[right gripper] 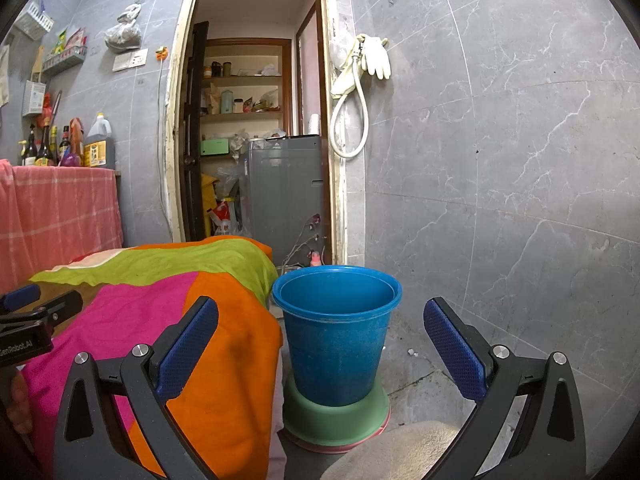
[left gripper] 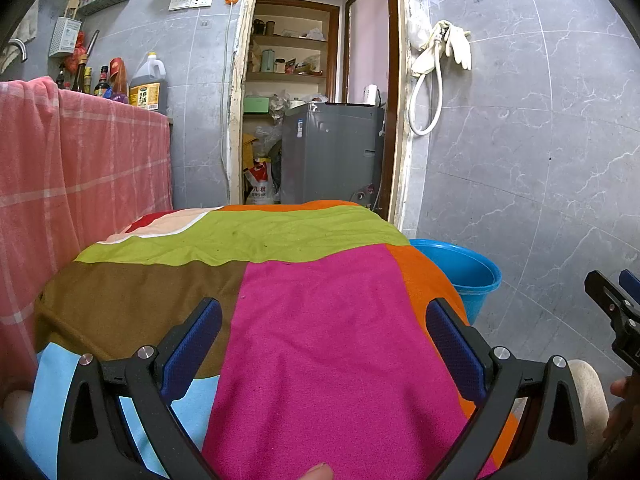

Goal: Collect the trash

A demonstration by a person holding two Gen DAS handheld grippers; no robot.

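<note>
A blue plastic bucket (right gripper: 336, 336) stands on a green upturned basin (right gripper: 336, 416) on the floor, right of a low table under a patchwork cloth (left gripper: 312, 320). My right gripper (right gripper: 320, 344) is open, its blue pads framing the bucket from in front, with nothing held. My left gripper (left gripper: 324, 344) is open above the pink patch of the cloth, also holding nothing. The bucket's rim (left gripper: 460, 264) peeks out past the cloth's right edge in the left wrist view. No loose trash shows on the cloth. A small white scrap (right gripper: 412, 353) lies on the floor right of the bucket.
A pink checked cloth (left gripper: 80, 168) hangs over a counter with bottles (left gripper: 148, 84) at left. An open doorway (right gripper: 256, 120) shows shelves and a grey washing machine (right gripper: 288, 192). Rubber gloves and a hose (right gripper: 360, 80) hang on the grey tiled wall. A beige slipper (right gripper: 392, 452) sits below the bucket.
</note>
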